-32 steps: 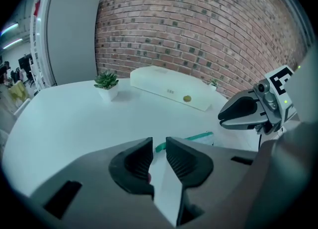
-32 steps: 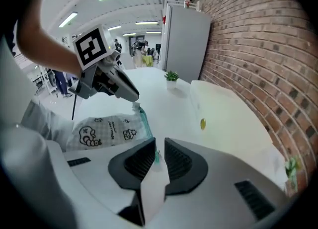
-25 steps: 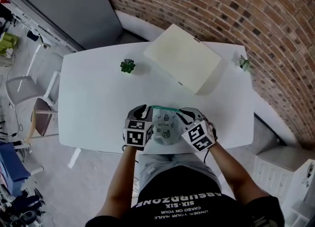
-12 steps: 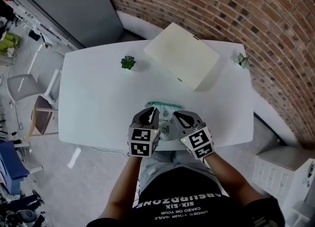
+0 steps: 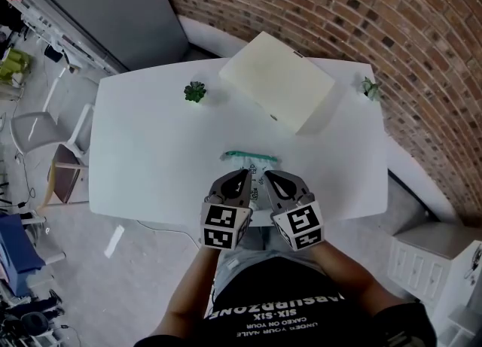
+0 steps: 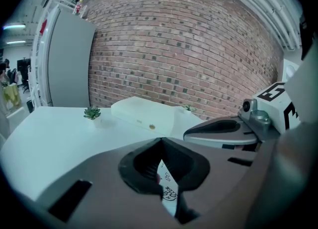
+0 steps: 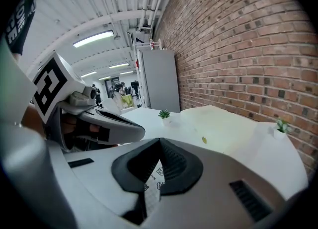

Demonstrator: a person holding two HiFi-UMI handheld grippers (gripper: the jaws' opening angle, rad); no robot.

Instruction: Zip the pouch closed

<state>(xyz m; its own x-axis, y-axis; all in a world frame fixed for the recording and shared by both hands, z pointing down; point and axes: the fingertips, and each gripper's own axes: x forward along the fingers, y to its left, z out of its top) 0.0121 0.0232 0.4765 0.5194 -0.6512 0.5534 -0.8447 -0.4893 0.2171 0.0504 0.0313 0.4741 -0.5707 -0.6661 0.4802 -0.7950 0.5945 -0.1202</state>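
My left gripper (image 5: 245, 176) is clamped tight on the pouch (image 5: 254, 162), pale with dark doodles and a green zip edge facing the cream box (image 5: 277, 92). My right gripper (image 5: 267, 177) pinches it too. One pouch, one box, two potted plants: left plant (image 5: 195, 92), right plant (image 5: 368, 88).

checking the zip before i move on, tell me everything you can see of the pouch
The pouch is a small, pale soft bag with dark printed doodles and a teal zip strip along its far edge. It lies flat on the white table near the front edge. Its near part is hidden behind the shut left hand-held gripper and right hand-held gripper, held above it; neither visibly grips it. Whether the zip is fully closed can't be told.
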